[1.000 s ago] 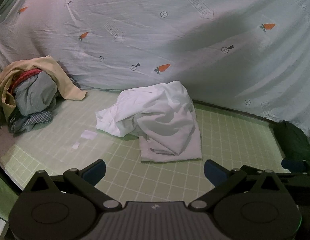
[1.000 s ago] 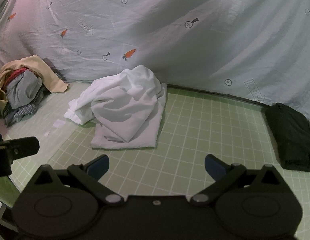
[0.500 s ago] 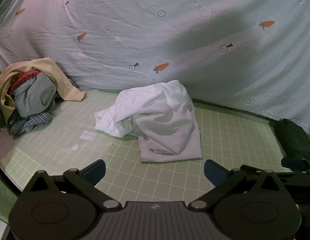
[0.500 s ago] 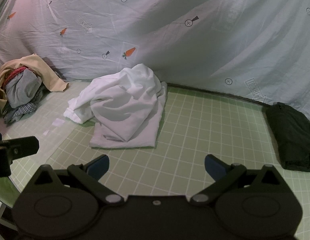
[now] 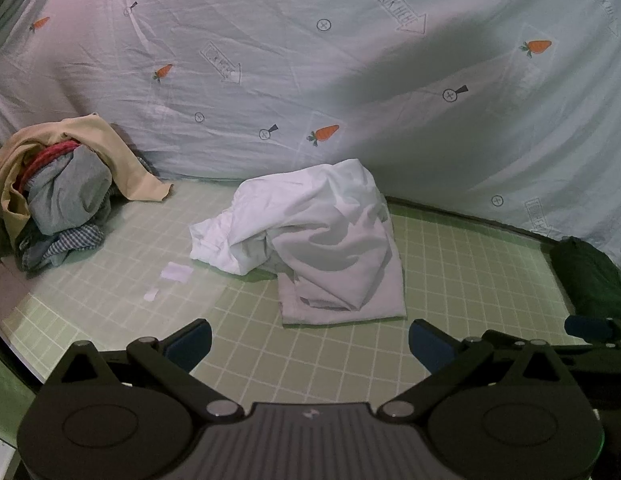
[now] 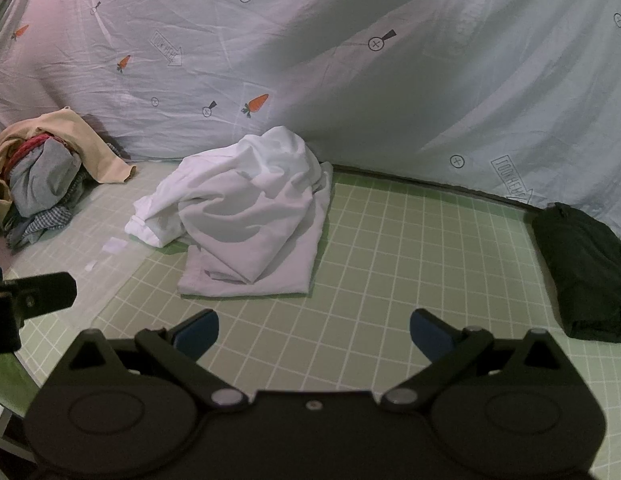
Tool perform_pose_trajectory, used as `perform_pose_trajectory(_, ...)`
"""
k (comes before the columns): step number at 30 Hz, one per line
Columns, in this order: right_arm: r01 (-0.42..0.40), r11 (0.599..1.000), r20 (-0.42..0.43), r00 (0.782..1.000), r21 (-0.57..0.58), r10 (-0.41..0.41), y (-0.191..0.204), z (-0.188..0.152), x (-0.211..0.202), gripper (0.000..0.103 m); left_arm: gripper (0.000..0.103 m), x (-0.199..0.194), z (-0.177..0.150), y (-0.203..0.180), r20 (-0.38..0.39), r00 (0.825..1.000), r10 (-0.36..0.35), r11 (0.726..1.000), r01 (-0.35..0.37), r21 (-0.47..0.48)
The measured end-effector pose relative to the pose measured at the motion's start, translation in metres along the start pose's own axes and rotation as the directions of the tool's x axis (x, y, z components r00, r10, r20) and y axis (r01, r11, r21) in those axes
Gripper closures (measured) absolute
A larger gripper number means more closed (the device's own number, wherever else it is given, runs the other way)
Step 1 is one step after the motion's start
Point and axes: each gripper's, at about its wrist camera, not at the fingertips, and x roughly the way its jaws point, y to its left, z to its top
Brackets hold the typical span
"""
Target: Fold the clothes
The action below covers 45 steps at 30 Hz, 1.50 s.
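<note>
Green gridded matting (image 5: 462,280) covers the work surface, backed by a pale carrot-print sheet (image 5: 310,60). We hold the left gripper (image 5: 309,338) and the right gripper (image 6: 313,330) above the mat's near edge, both with jaws spread wide and empty. We see the crumpled white garment (image 5: 322,240) at mat centre, a mixed clothes pile (image 5: 58,192) at far left, and a folded dark garment (image 6: 582,272) at right.
</note>
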Motion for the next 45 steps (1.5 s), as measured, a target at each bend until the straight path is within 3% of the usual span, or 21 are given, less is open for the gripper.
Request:
perform_pose_trajectory(20,0.0,1.0,0.002,1.0,-0.012,0.0,0.003,0.0,0.002,0.0,0.0,0.001,-0.006,0.004,-0.021,1.0,0.006,1.0,-0.006,-0.014)
perform_pose_trajectory(26,0.018,0.999,0.069,0.997,-0.039,-0.015,0.013,0.004,0.002,0.0,0.0,0.004,-0.003,0.019,-0.016,1.0,0.011,1.0,-0.012,-0.027)
perform_pose_trajectory(31,0.017,1.0,0.112,0.994,-0.017,-0.015,0.025,0.013,0.008,0.0,0.0,0.017,0.01,0.029,-0.01,0.999,0.037,0.999,-0.036,0.038)
perform_pose_trajectory(33,0.029,1.0,0.135,0.99,-0.004,-0.028,0.031,0.015,0.009,0.0,0.0,0.024,0.014,0.039,-0.004,0.999,0.034,0.998,-0.033,0.046)
perform_pose_trajectory(39,0.036,0.998,0.12,0.992,0.054,-0.042,0.05,0.024,0.034,0.0,0.0,0.055,0.029,0.081,-0.082,0.995,-0.051,0.999,0.05,-0.007)
perform_pose_trajectory(45,0.113,0.99,0.063,0.991,0.081,-0.118,0.074,0.028,0.071,0.0,0.0,0.097,0.053,0.133,-0.121,0.989,-0.083,0.995,0.077,-0.059)
